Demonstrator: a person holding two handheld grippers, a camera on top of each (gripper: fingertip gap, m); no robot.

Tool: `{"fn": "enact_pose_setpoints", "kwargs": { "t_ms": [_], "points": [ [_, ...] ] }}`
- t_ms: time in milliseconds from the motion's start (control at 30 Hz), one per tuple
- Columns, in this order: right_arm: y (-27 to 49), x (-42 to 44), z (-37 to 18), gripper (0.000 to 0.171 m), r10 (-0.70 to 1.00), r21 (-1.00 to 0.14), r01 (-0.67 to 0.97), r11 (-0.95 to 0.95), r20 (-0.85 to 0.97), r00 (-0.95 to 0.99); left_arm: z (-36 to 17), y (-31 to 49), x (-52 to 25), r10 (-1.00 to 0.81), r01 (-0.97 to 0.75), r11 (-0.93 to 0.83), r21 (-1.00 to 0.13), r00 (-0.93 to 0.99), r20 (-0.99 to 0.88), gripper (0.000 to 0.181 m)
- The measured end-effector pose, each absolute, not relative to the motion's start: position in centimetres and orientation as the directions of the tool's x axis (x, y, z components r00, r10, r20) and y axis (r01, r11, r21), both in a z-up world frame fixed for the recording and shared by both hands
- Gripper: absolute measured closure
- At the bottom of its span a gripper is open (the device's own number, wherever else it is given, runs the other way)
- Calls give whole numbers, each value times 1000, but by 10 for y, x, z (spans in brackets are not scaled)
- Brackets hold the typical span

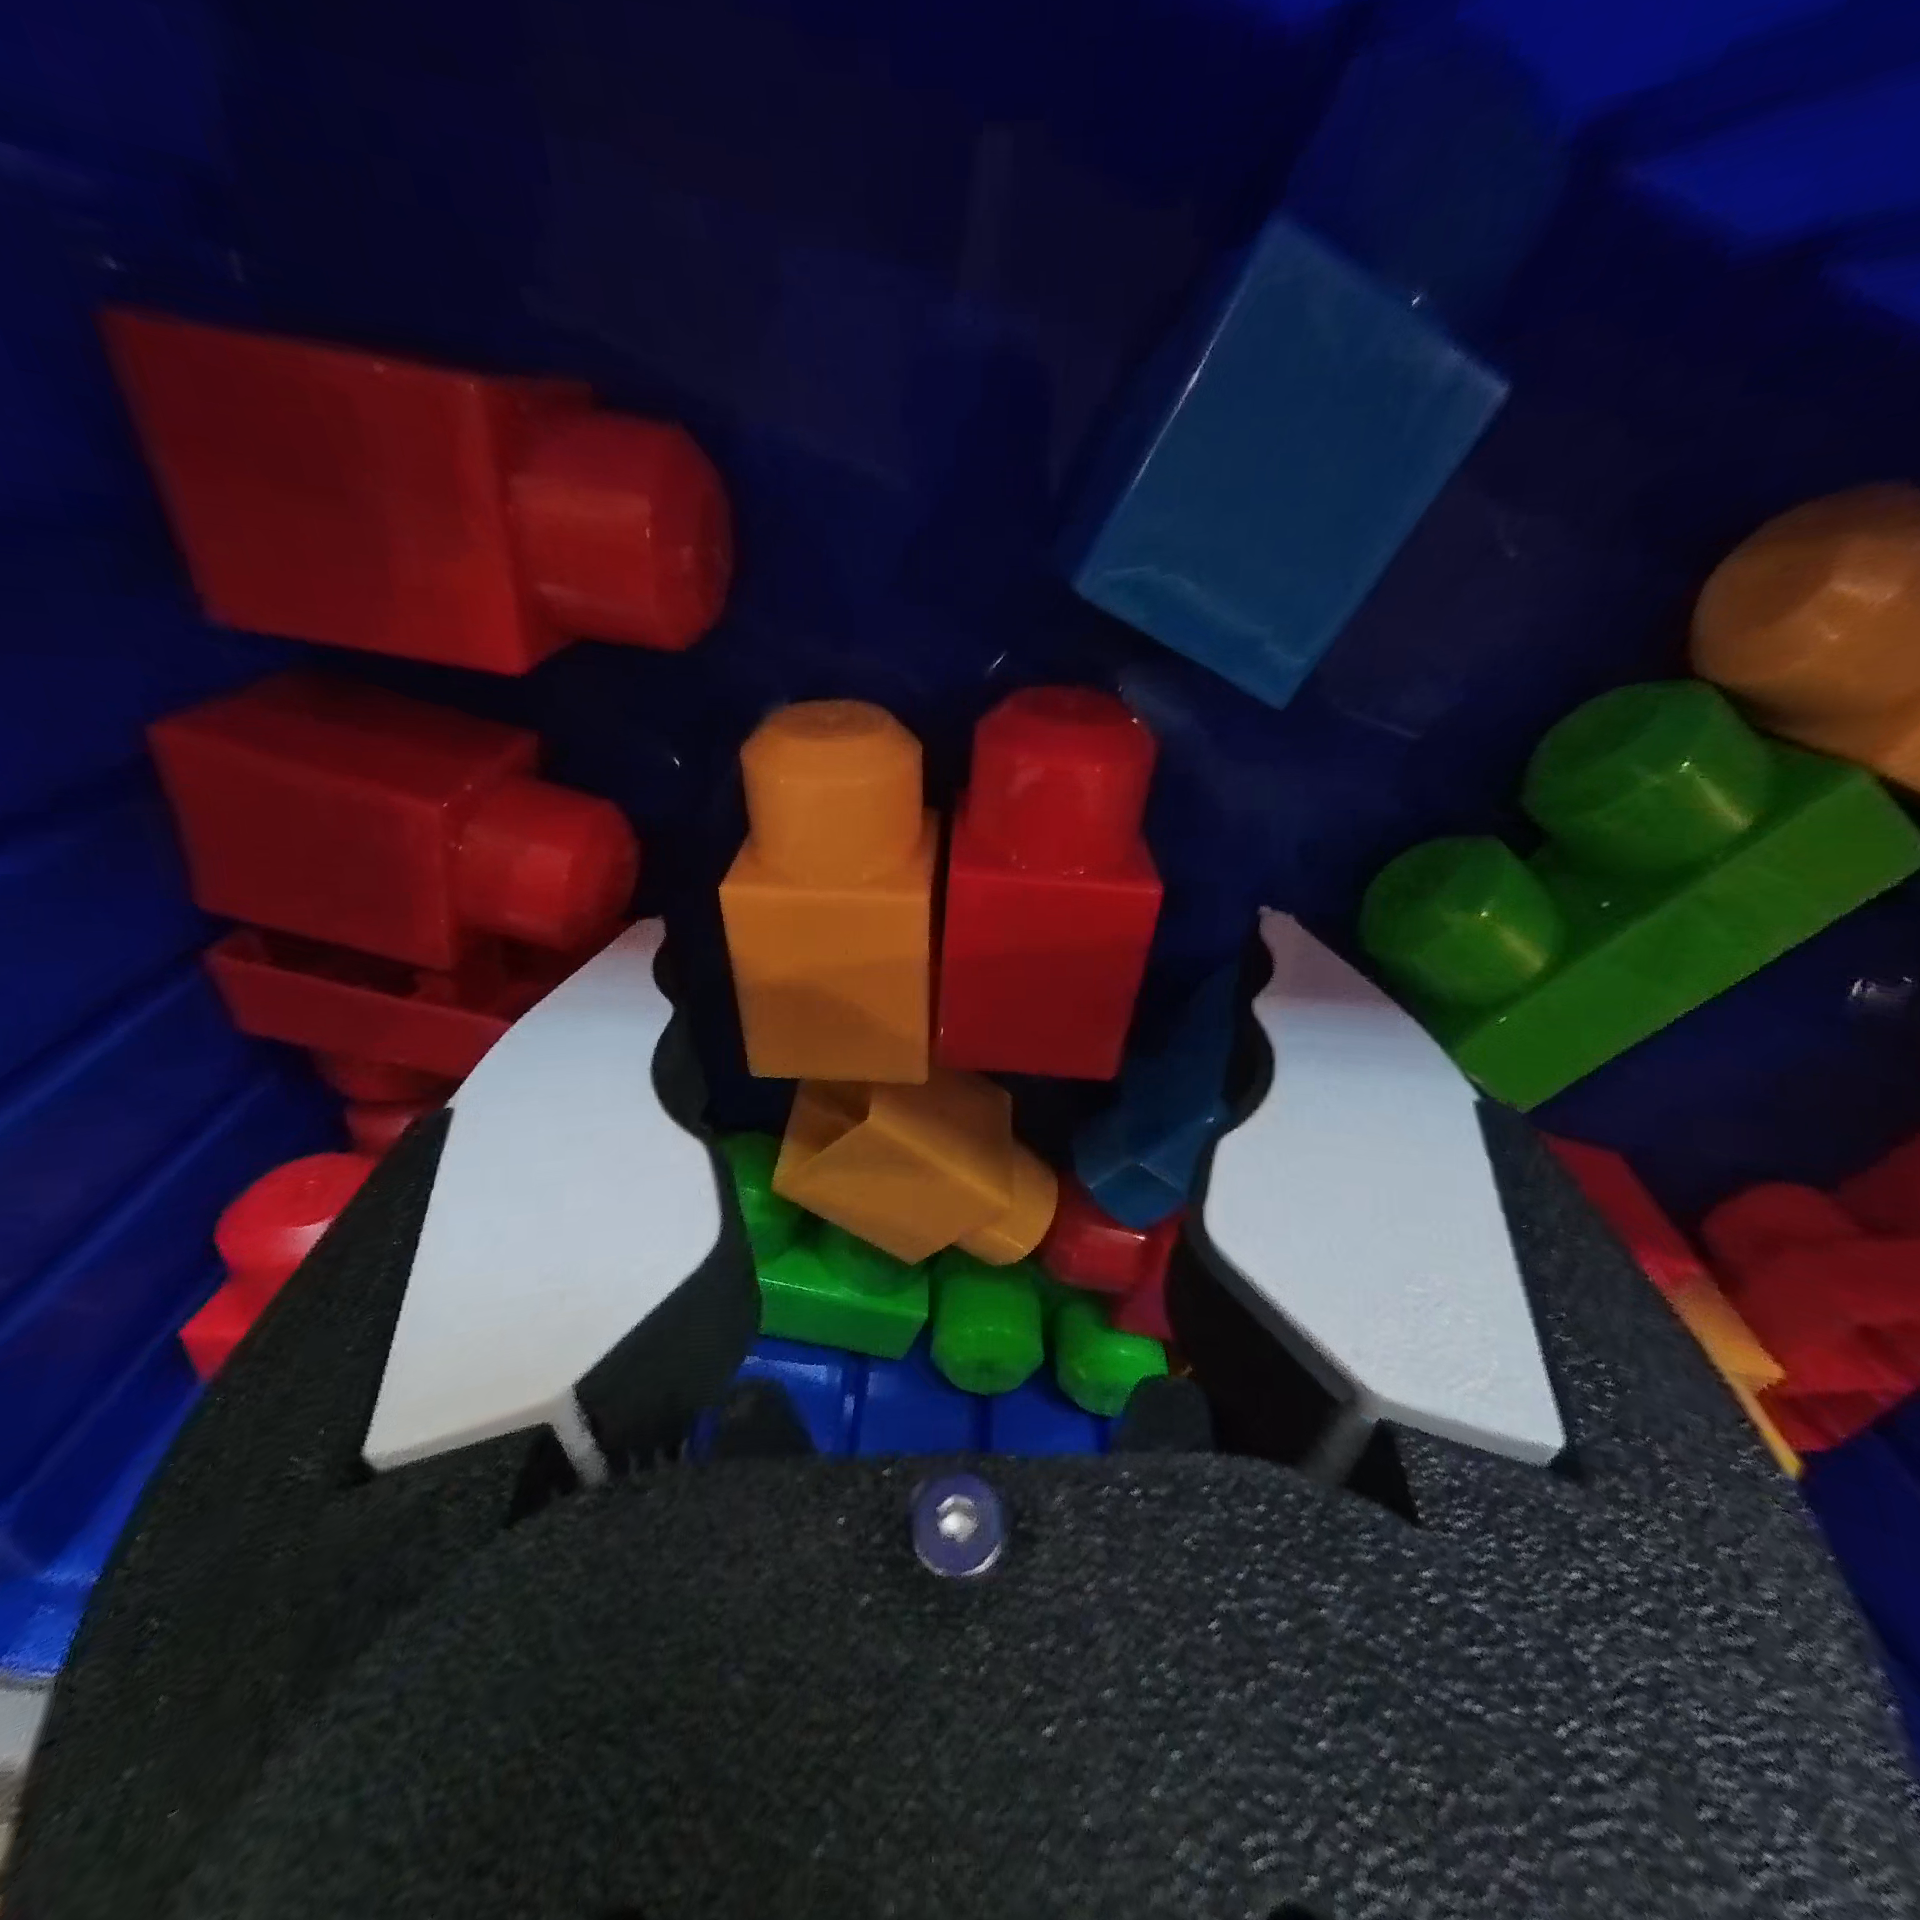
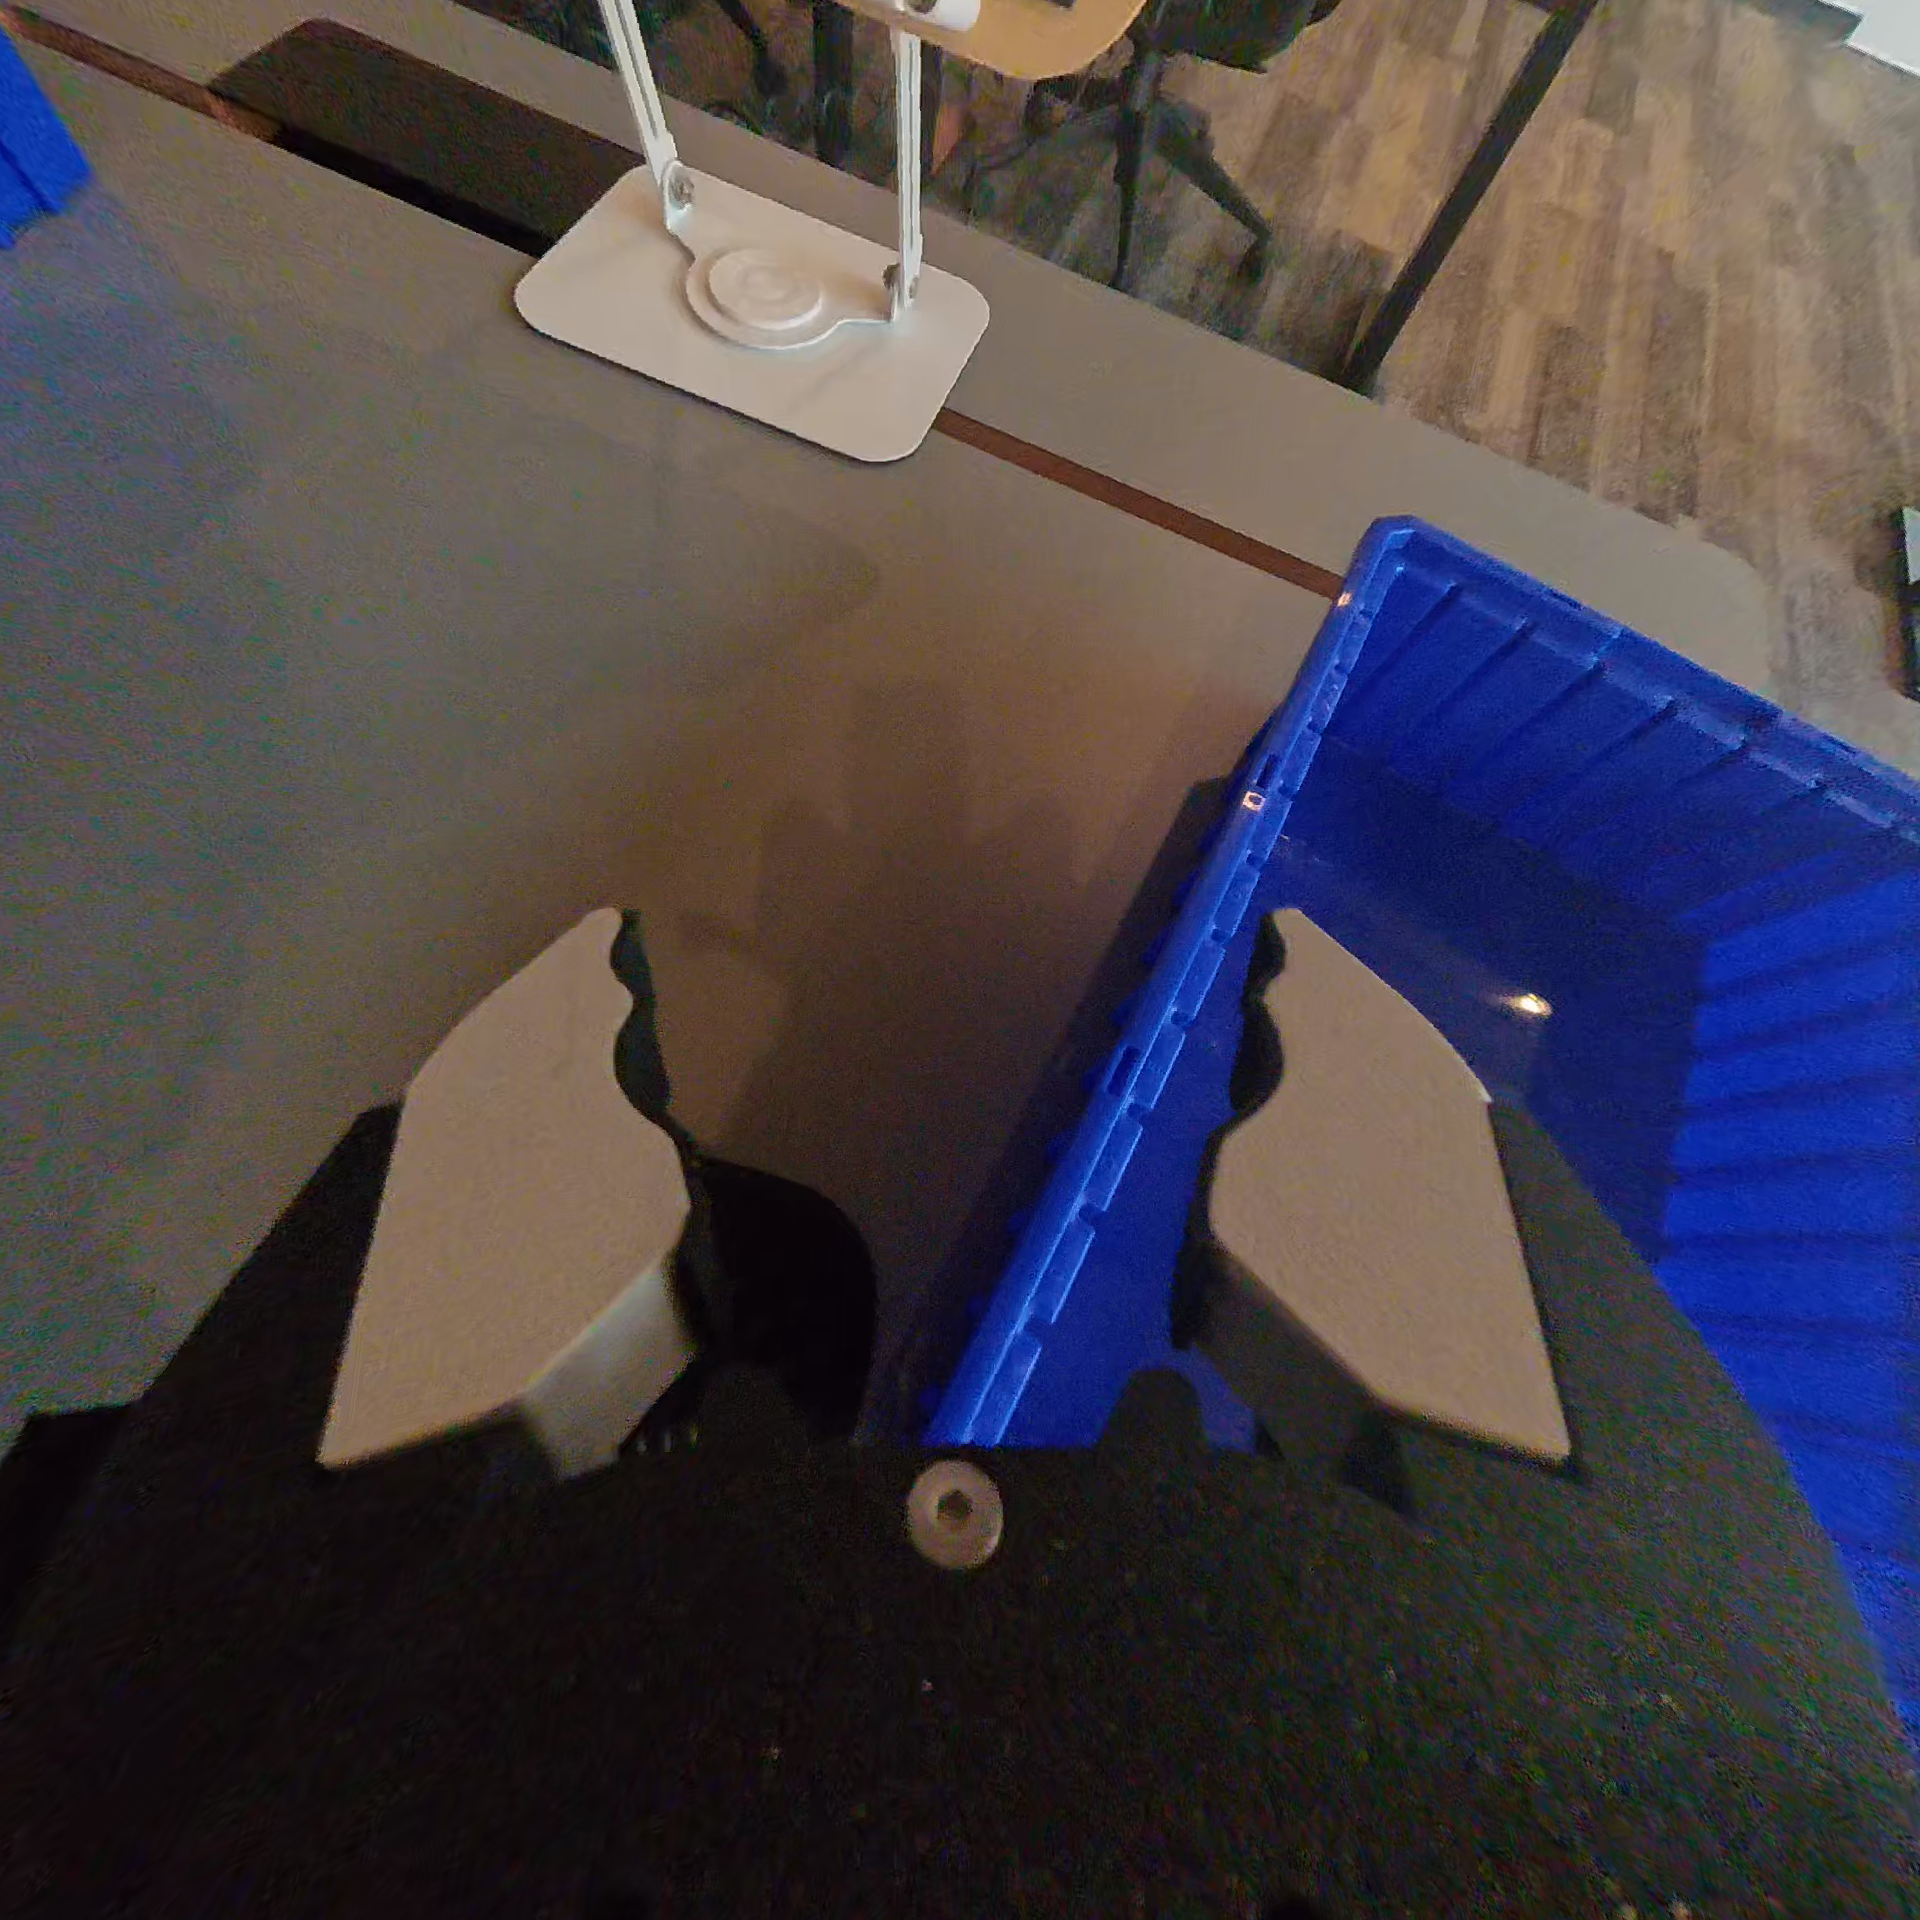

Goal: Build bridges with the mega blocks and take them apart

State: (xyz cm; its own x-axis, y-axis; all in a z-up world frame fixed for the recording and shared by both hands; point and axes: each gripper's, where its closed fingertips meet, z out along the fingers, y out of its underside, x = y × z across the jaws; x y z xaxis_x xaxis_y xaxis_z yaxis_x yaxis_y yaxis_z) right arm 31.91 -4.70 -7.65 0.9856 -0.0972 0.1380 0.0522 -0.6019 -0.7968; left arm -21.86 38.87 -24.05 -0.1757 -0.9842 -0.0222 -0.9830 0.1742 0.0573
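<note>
Blue bin (image 1: 312, 156) walls enclose the left gripper (image 1: 961, 977), whose fingers (image 1: 561, 1174) gape apart around an orange block (image 1: 831, 935) and a red block (image 1: 1049, 935) standing side by side, touching neither; red, green and blue blocks crowd every side; the right gripper (image 2: 945, 977), fingers spread and holding nothing, straddles the bin's rim (image 2: 1195, 1018) above the grey bench (image 2: 416, 675), a white stand (image 2: 748, 312) beyond.
</note>
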Motion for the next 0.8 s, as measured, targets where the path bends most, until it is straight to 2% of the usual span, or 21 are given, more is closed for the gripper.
{"fn": "enact_pose_setpoints", "kwargs": {
  "t_ms": [400,633,700,800],
  "points": [
    [-46,320,-79,66,-103,-808,18,-589,97,990,-250,391,-223,-983,-980,185,68,-186,-2,87],
    [-47,320,-77,67,-109,-808,17,-589,100,989,-252,390,-220,-982,-981,190,34,-189,8,94],
    [-48,319,-77,67,-108,-808,16,-588,98,989,-250,389,-219,-981,-981,195,22,-194,7,106],
    [-49,318,-77,67,-109,-811,13,-585,94,990,-248,387,-217,-978,-978,208,-4,-208,-13,106]
  ]
}}
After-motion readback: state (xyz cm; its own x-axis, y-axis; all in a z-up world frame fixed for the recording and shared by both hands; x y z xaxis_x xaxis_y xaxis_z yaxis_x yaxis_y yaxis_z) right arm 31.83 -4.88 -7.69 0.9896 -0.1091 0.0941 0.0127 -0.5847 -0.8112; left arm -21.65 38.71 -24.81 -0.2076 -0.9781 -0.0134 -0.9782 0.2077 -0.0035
